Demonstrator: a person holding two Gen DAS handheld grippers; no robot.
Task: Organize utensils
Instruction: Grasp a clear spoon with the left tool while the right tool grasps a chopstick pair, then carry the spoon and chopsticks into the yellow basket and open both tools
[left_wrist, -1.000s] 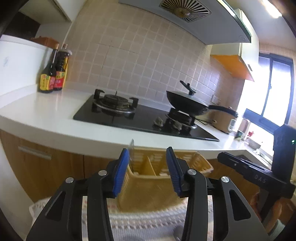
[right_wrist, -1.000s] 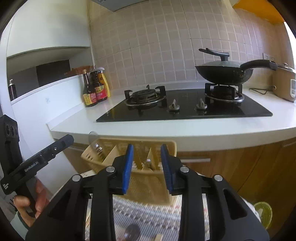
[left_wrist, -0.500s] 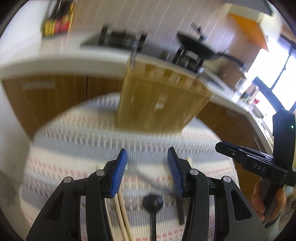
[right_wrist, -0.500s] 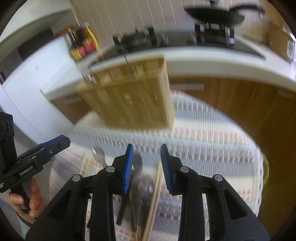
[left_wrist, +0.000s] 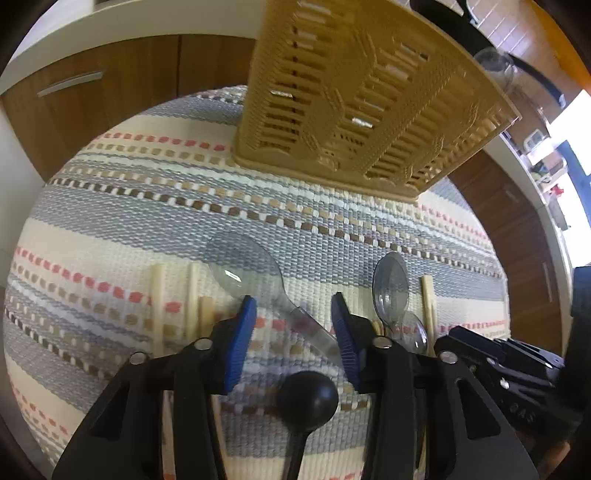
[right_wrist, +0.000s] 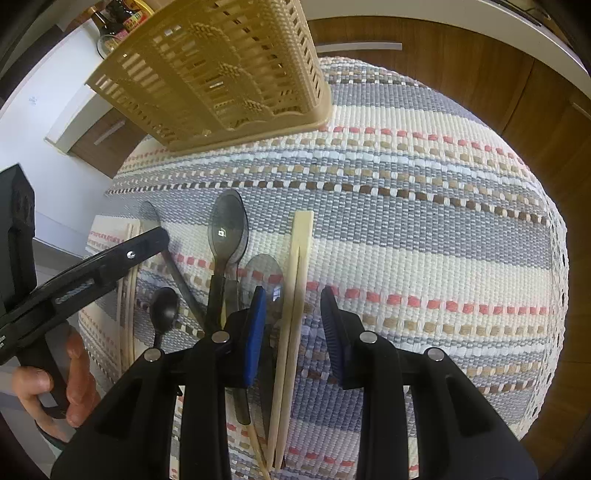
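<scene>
Embossed characters on the body of the right gripper (left_wrist: 517, 384), at the lower right of the left wrist view, read roughly "DAS". Red-and-yellow labels on the sauce bottles (right_wrist: 127, 16), at the top left of the right wrist view, are too small to read.
</scene>
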